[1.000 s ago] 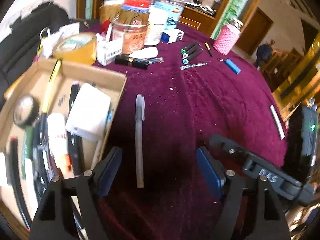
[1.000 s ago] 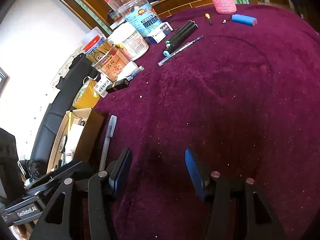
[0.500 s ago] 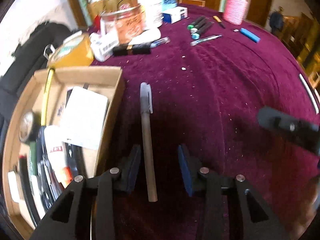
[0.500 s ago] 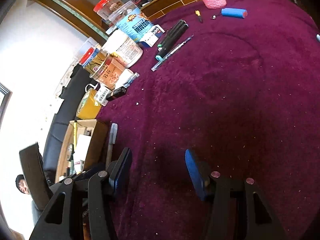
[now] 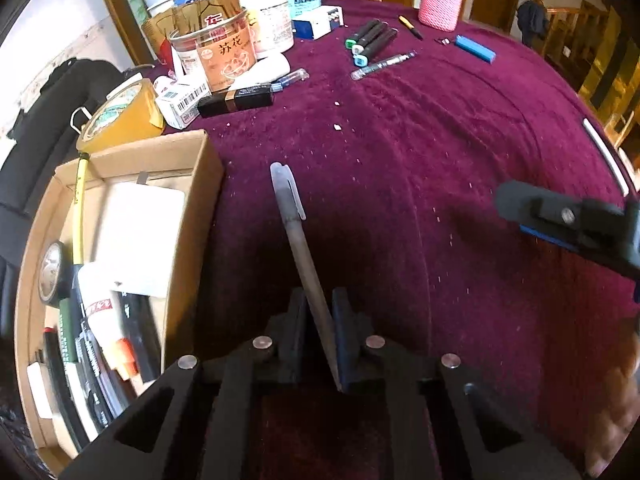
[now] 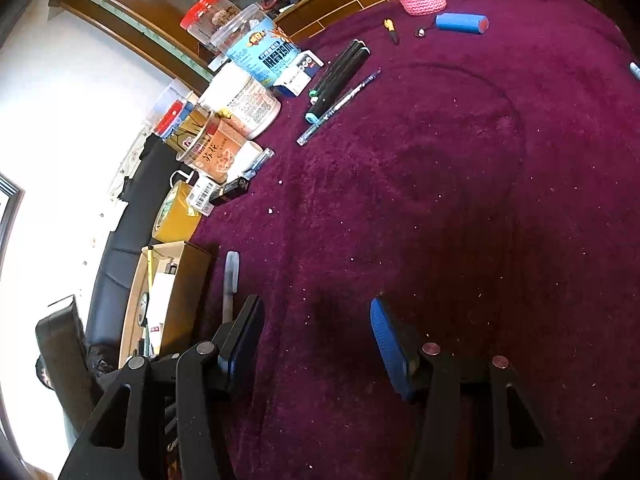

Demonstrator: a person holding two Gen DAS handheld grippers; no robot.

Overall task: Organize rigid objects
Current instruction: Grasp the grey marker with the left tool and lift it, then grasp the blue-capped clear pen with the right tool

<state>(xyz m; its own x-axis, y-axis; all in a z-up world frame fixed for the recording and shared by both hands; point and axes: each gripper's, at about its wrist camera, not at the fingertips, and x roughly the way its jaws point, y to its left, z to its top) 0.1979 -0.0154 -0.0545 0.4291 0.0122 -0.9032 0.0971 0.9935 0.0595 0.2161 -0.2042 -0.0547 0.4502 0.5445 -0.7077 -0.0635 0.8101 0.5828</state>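
Left tool [image 5: 320, 312] just clenched on grey pen [image 5: 298, 240]; right tool [image 6: 316, 336] released; tub [image 5: 224, 54] reads "苏花".

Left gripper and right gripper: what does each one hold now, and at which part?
The left gripper has just closed its jaws on the grey pen, at the lower barrel, far from the capped end. The right gripper is open and holds nothing.

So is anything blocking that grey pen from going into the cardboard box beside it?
Only the box's own near wall. The left gripper has just closed on the grey pen, which lies on bare cloth right of the cardboard box, so it must be lifted over.
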